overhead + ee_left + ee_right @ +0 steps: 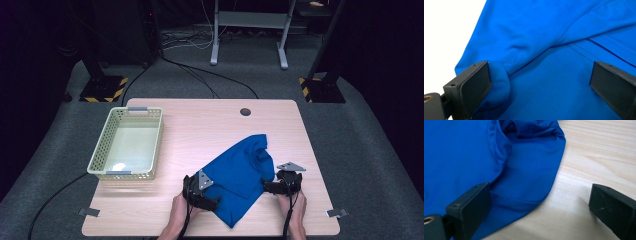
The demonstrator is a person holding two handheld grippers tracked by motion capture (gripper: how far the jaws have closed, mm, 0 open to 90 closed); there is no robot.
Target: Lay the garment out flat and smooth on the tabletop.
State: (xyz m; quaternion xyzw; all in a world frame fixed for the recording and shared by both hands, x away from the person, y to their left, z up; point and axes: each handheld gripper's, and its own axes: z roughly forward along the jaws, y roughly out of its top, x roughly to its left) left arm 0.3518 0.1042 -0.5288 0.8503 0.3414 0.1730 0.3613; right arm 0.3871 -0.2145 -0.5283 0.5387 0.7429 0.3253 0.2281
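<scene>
Blue shirt [240, 172] lies crumpled on front half of wooden table [200, 125], partly folded. Left gripper [212, 197] at shirt's left edge, jaws wide apart, cloth between them, one jaw touching fold. Right gripper [267, 187] at shirt's right edge, jaws wide apart over hem and bare wood. Pale basket [100, 157] stands well apart, at left.

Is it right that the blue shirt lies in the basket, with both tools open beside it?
Not quite. The shirt lies on the table, right of the basket, as the high view shows. The left tool and right tool are indeed open.
</scene>
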